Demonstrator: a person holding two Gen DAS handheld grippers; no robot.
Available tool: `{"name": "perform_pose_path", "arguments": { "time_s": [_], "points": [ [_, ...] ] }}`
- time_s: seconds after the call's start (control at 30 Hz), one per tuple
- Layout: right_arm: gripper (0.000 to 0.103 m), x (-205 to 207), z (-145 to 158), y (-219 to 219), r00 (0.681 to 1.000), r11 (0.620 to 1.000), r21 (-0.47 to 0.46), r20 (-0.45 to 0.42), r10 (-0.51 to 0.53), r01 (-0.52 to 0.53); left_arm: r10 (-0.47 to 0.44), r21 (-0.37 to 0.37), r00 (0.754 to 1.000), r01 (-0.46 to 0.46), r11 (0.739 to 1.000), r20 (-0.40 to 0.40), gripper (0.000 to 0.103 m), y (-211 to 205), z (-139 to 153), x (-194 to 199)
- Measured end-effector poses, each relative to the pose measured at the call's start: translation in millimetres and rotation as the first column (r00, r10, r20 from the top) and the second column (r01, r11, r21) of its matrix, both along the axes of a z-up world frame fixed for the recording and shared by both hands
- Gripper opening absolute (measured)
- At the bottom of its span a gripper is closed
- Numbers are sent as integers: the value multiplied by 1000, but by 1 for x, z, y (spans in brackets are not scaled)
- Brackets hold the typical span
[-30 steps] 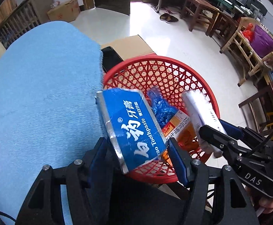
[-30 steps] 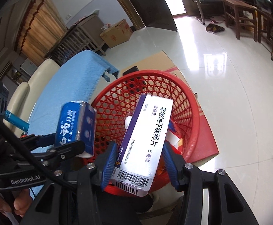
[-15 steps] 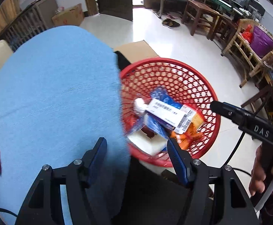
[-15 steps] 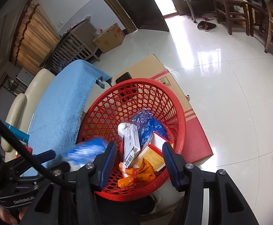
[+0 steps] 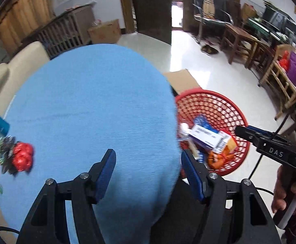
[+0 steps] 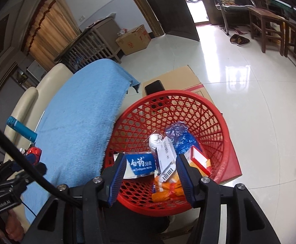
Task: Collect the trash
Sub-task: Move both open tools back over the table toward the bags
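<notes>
Red crinkled wrapper, bunched with dark scraps, lies at the left edge of the blue-clothed counter, left and ahead of the left tool, the nearer one. Both tools gape wide, empty; the right tool hangs over the red basket.
</notes>
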State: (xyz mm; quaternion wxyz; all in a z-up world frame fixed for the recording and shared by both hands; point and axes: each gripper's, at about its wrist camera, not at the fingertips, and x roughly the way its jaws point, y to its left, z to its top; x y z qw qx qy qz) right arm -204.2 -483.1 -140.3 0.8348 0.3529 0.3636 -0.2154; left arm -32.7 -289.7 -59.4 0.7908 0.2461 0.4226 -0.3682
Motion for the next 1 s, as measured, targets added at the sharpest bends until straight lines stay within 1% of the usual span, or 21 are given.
{"name": "perform_pose_path", "arguments": {
  "time_s": [0.17, 0.4, 0.7, 0.83, 0.9, 1.0],
  "points": [
    [55, 11, 9, 12, 1000, 999, -19, -1, 31, -31, 66, -10, 997, -66, 998, 34, 67, 26, 5, 12],
    [55, 32, 20, 33, 996, 994, -54, -11, 90, -90, 150, -25, 986, -148, 989, 77, 67, 58, 10, 27],
    [55, 59, 33, 64, 987, 982, -95, -29, 160, -162, 227, -36, 971, -225, 974, 73, 67, 100, 2, 42],
    [54, 73, 37, 81, 978, 972, -114, -41, 204, -207, 292, -25, 955, -292, 956, 49, 67, 132, -9, 56],
    [54, 83, 38, 91, 971, 964, -122, -50, 232, -237, 334, -22, 942, -333, 943, 36, 67, 150, -15, 64],
    [54, 99, 42, 105, 960, 950, -136, -57, 275, -281, 402, -19, 915, -402, 916, 31, 67, 180, -21, 77]
  ]
}}
